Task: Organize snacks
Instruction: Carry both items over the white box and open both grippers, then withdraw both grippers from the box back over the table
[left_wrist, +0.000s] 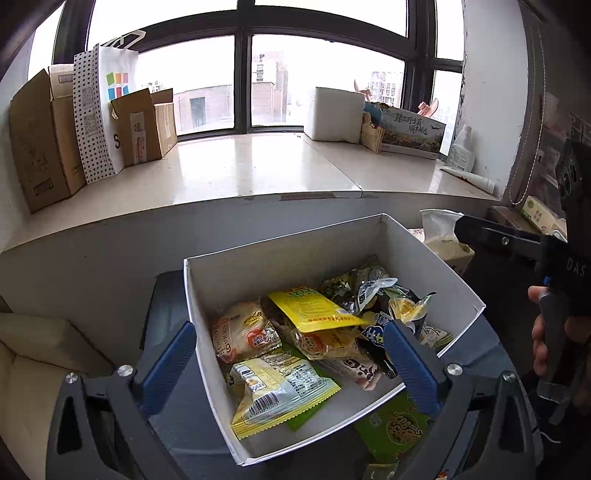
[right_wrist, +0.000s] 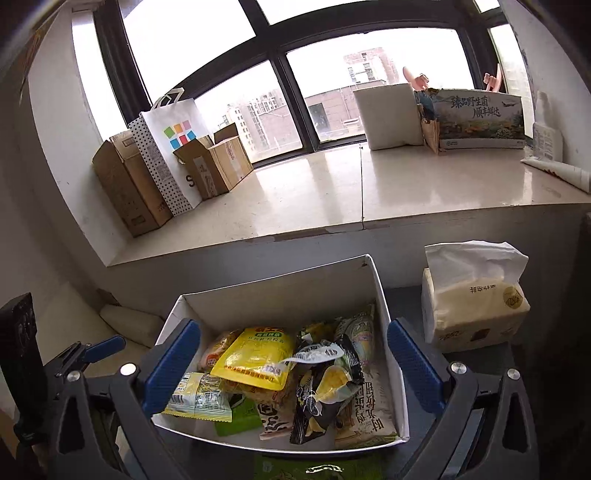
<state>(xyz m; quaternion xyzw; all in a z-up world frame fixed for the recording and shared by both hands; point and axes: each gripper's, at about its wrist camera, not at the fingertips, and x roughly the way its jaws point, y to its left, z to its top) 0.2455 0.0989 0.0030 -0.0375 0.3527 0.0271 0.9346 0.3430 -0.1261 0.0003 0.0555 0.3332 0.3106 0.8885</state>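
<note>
A white cardboard box (left_wrist: 258, 266) stands on a dark surface and holds several snack packets; it also shows in the right wrist view (right_wrist: 258, 295). A yellow packet (left_wrist: 314, 306) lies on top of the pile, also seen in the right wrist view (right_wrist: 255, 356). A green packet (left_wrist: 391, 430) lies outside the box by its near wall. My left gripper (left_wrist: 291, 362) is open and empty above the box's near side. My right gripper (right_wrist: 291, 365) is open and empty, its fingers straddling the box, and it also appears at the right edge of the left wrist view (left_wrist: 491, 236).
A tissue pack (right_wrist: 476, 299) stands right of the box. A wide window ledge (left_wrist: 258, 170) behind carries cardboard boxes (left_wrist: 40, 140), a dotted paper bag (left_wrist: 99, 110), a white block (left_wrist: 336, 114) and a printed carton (left_wrist: 413, 133). A cream cushion (left_wrist: 33, 369) lies at left.
</note>
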